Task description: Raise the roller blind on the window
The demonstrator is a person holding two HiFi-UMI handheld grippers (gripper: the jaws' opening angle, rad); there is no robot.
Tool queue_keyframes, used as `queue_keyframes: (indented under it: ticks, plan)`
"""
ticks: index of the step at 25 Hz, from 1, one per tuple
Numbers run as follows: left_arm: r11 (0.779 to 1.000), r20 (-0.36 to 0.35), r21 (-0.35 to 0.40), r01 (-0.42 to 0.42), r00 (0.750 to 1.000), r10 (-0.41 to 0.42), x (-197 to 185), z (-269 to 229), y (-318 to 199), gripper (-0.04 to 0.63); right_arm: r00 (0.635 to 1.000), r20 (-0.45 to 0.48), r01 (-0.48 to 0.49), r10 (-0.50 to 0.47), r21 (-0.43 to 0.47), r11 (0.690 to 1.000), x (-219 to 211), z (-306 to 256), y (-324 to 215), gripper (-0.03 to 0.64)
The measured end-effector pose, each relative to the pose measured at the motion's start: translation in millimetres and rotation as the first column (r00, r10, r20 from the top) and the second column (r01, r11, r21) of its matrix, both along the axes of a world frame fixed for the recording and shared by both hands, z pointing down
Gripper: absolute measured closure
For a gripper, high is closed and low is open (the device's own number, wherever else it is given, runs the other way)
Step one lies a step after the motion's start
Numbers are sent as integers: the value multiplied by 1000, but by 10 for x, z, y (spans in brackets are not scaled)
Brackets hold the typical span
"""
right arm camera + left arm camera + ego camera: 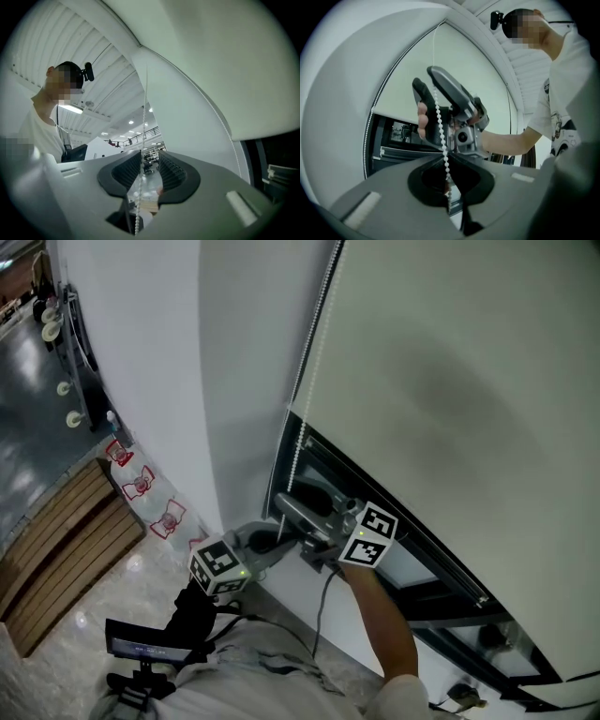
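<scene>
Head view, blind: the roller blind point(450, 381) hangs low over the window point(422, 573), and only a dark strip shows beneath its bottom edge. I judge most of the raising is left to do.
Head view, tongs: the left gripper point(270, 540) and right gripper point(281, 504) meet at the bead chain point(302, 381) beside the wall point(187, 381). Their jaws are too small to read here.
Left gripper view, jaws: together, clamped on the bead chain point(438, 117), which runs up past the right gripper point(425, 76).
Right gripper view, jaws: apart, with the bead chain point(140, 161) hanging between them, not pinched.
Hidden: the blind's top end cannot be made out in any view, and the window's lower part is cut off.
</scene>
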State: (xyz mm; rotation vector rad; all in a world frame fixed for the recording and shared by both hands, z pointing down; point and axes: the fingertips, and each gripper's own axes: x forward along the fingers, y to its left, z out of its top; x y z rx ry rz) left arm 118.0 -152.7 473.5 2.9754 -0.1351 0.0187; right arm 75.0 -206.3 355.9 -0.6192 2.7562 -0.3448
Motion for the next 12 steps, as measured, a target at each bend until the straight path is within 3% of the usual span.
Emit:
queue_keyframes:
  ticks: [5, 12]
  plan:
    - [1000, -2, -3, -12, 1000, 12, 39, 15, 28, 597, 998, 54, 16, -23, 123, 992, 45, -750, -104, 497]
    - [1000, 2, -5, -16, 1000, 16, 64, 58, 43, 597, 996, 74, 32, -57, 308, 951, 29, -1805, -255, 497]
